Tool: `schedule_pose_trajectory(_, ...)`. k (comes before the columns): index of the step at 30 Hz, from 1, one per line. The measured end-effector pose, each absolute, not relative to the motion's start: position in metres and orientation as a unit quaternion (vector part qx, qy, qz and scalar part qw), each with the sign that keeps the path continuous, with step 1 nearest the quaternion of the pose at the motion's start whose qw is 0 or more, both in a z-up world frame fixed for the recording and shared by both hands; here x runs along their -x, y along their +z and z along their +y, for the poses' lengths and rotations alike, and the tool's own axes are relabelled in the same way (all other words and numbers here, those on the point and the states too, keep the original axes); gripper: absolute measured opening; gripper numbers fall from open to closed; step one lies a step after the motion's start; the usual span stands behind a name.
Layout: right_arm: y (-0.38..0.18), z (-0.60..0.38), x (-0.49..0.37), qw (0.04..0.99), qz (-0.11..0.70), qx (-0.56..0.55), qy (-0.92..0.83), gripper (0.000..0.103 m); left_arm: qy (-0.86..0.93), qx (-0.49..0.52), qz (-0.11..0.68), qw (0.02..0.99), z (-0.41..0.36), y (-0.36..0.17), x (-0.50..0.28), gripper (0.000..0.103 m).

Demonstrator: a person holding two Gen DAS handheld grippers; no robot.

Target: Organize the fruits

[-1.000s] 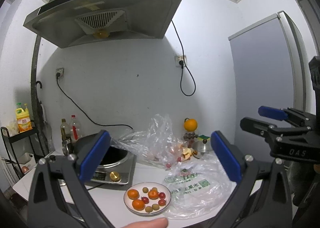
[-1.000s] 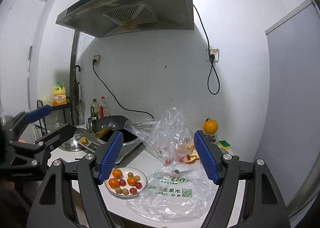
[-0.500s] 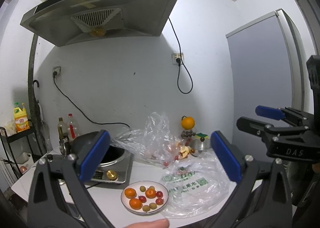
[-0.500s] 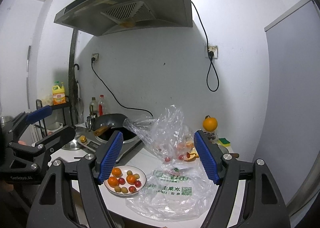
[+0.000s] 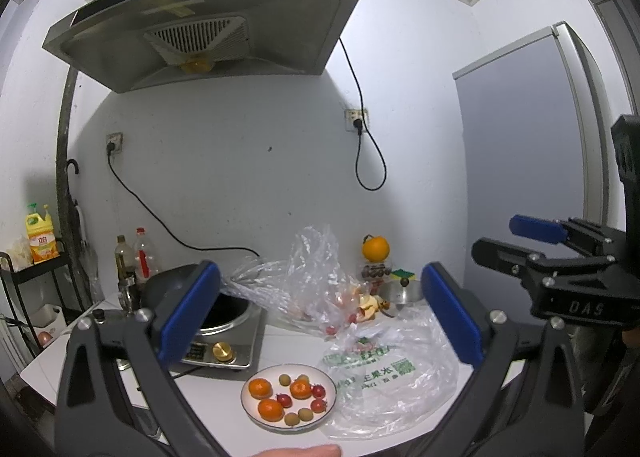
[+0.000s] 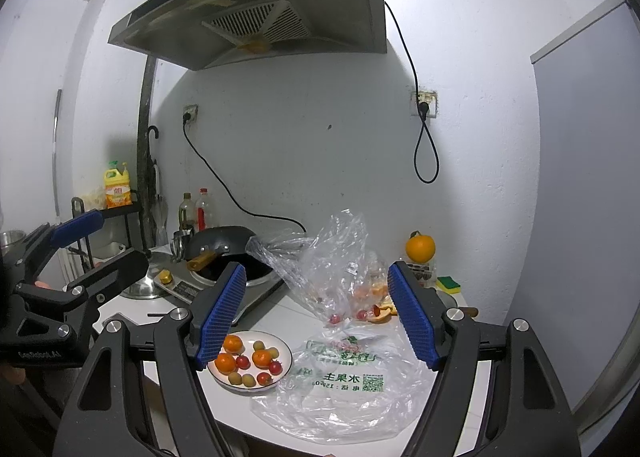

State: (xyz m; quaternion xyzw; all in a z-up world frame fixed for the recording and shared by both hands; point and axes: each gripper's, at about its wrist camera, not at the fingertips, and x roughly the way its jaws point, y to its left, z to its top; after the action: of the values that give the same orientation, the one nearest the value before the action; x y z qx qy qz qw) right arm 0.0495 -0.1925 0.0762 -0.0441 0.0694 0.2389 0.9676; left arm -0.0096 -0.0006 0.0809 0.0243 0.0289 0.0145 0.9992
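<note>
A white plate on the white counter holds small oranges, red cherry tomatoes and green fruits. A clear printed plastic bag lies flat to its right. A second crumpled clear bag with red fruits stands behind. My left gripper is open and empty, held high above the plate. My right gripper is open and empty, also above the counter. Each shows in the other's view: the right gripper, the left gripper.
An induction cooker with a black wok stands behind the plate. A large orange sits on a jar at the back right, near a sponge. Bottles stand at the back left. A range hood hangs overhead.
Both grippers have risen and drawn back a little, so the plate and bags sit slightly lower and farther in the views. The jaws stay open.
</note>
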Motion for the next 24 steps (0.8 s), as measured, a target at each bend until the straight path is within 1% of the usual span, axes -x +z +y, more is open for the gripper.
schedule_pose_trajectory(24, 0.0741, -0.1926, -0.0508, 0.967, 0.072, 0.048, 0.241, 0.077, 0.012, -0.023, 0.029, 0.999, -0.0015, 0.0781, 0.0106, 0.102)
